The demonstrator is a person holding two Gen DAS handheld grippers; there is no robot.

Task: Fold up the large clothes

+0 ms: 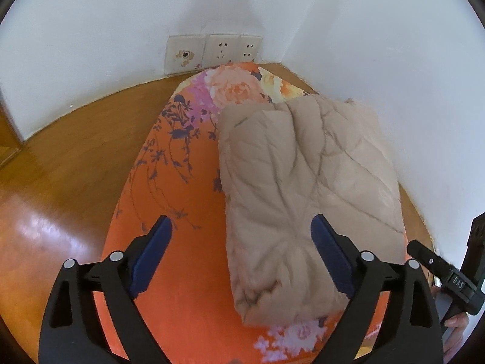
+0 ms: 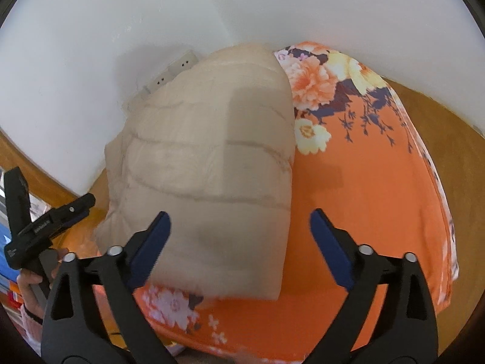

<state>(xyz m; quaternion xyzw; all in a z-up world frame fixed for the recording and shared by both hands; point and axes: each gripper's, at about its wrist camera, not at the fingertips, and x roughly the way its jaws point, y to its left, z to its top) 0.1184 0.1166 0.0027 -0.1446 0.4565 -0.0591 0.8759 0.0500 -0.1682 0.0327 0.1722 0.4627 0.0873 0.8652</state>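
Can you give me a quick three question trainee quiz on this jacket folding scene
1. True or false: the beige quilted jacket lies folded into a compact bundle on the orange floral sheet.
2. The left gripper is: A) shut on the jacket, B) open and holding nothing, C) out of view.
3. What is mounted on the wall behind the sheet in the left wrist view?

Key: 1 true. 2 B; the right gripper is open too. 3 a row of wall sockets.

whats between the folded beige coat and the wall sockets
Only the orange floral cloth: a flowered stretch of it lies between the folded beige coat and the wall sockets, seen from the left wrist.
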